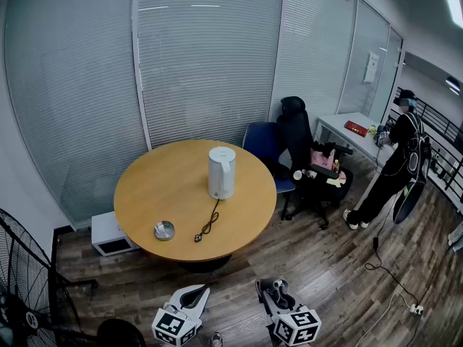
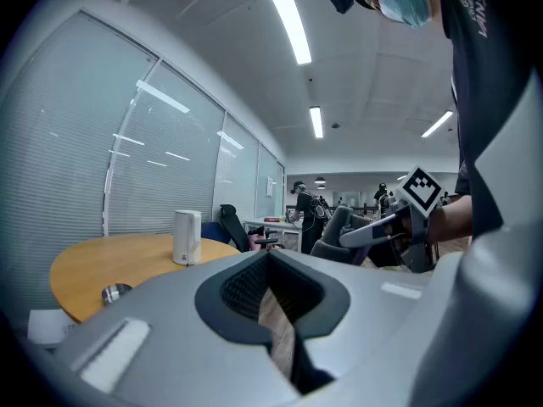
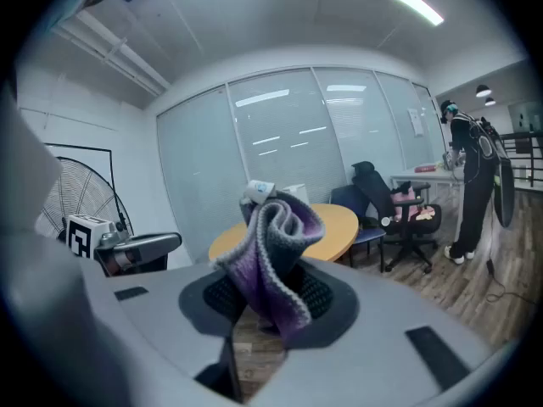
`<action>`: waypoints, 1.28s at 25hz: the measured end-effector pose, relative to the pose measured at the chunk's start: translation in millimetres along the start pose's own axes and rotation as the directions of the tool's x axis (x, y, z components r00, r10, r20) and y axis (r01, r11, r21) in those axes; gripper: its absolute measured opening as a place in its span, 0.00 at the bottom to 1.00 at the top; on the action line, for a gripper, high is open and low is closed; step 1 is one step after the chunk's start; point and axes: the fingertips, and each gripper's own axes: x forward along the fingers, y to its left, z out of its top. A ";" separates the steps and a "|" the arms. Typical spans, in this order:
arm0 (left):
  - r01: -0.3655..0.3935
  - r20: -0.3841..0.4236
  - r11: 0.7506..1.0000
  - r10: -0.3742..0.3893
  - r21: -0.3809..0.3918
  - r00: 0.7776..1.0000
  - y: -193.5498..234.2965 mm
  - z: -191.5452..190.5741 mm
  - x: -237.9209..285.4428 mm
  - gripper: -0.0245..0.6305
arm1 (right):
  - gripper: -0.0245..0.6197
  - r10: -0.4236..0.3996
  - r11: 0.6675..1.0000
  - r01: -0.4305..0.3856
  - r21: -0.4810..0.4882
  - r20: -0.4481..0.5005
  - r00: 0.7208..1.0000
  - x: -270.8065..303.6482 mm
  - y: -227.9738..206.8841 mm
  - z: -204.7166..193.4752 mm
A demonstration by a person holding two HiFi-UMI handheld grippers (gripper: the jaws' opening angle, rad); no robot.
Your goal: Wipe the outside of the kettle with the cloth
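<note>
White kettle [image 1: 221, 172] on a honey-tan bench [image 1: 155, 186]. The cloth [image 3: 276, 261] is purple and grey with a pale edge. Brown wood-plank floor [image 1: 325, 266].

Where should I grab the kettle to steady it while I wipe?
Probably the handle, which seems to run down the right side of the upright kettle in the head view. Come in level from that side with the empty left claw; the body looks too wide.

left gripper [image 2: 271, 271]: low at 7 o'clock in head view, aimed toward 1 o'clock, near level, fingers pressed together with nothing between | right gripper [image 3: 273, 302]: low at 5 o'clock, aimed toward 11 o'clock, tipped slightly down, fingers clamped on cloth [image 3: 276, 242]
</note>
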 end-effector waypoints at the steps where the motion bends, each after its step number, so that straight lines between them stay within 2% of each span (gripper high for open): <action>1: 0.013 0.004 1.000 -0.013 0.000 1.000 7.4 0.1 1.8 0.05 | 0.21 0.006 1.000 -0.007 0.019 0.007 1.000 8.2 3.1 1.8; 8: 0.096 0.017 0.995 -0.097 0.020 0.995 40.0 -0.1 20.0 0.06 | 0.21 -0.033 0.996 0.029 0.089 0.039 0.999 48.5 5.2 10.9; 9: 0.105 0.018 0.994 -0.105 0.016 0.994 44.9 0.5 23.2 0.11 | 0.21 -0.039 0.995 0.035 0.097 0.042 0.998 52.6 4.9 11.3; 11: 0.103 0.012 0.995 -0.103 0.002 0.995 57.9 0.5 30.3 0.29 | 0.21 -0.048 0.993 0.043 0.108 0.043 0.998 61.0 5.0 12.5; 17: 0.081 -0.014 0.997 -0.082 -0.012 0.997 78.0 -3.8 60.8 0.34 | 0.21 -0.040 0.992 0.037 0.118 0.024 0.999 85.9 -13.4 19.7; 26: -0.009 -0.023 1.000 0.008 -0.023 1.000 98.0 9.0 142.2 0.34 | 0.21 0.062 0.995 -0.062 0.079 -0.004 0.998 141.6 -73.0 57.6; 32: -0.100 -0.031 0.995 0.099 -0.024 0.995 106.4 17.4 192.3 0.34 | 0.21 0.154 0.987 -0.152 0.052 -0.032 0.988 178.7 -116.6 79.0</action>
